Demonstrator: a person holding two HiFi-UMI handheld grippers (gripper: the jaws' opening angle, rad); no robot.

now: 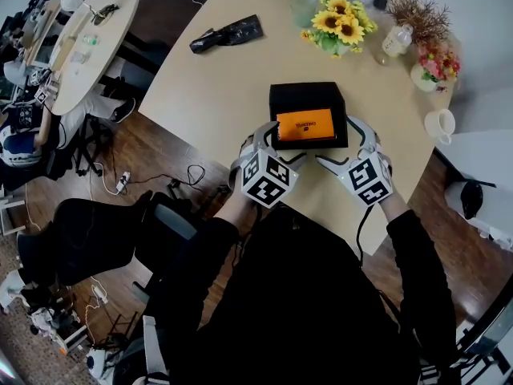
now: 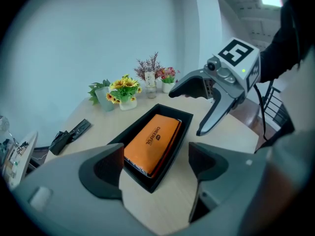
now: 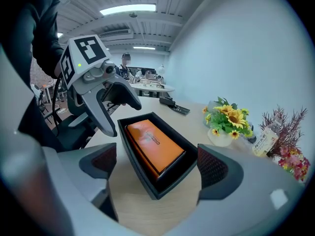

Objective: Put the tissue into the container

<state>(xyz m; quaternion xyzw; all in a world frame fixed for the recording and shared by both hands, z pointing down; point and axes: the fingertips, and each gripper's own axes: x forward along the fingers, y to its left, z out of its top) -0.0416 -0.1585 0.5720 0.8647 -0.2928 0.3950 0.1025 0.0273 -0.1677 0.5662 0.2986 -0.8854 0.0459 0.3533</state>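
- The left gripper (image 2: 156, 167) has its two grey jaws spread wide. Nothing is between the pads and they press on nothing.
- The right gripper (image 3: 156, 167) is just as widely spread and also empty. The two grippers sit close together, side by side, with their tips angled in towards each other.
- Just beyond both sets of tips is the near wall of the black rectangular open-topped container (image 1: 309, 93). In the head view the tips seem very near its near corners, but I cannot tell whether they touch.
- The orange rectangular tissue pack (image 2: 153, 140) lies flat inside that container, printed face up, and fills most of it. The placing itself looks done, so the step in hand is probably the release and retreat.
- To do that well, keep both pairs of jaws apart. Lift the tips slightly, then draw them straight back towards the body so no finger hooks the container's rim.
- Move both grippers away evenly, because a one-sided nudge could slide the light box across the pale wooden table (image 1: 208, 87).
- If one end of the pack looks raised, a gentle downward press with one finger should seat it.
- The vase of sunflowers (image 1: 341, 21) stands well beyond the container and the crumpled black bag (image 1: 228, 34) lies further off to the left. Neither is in the way of a retreat.
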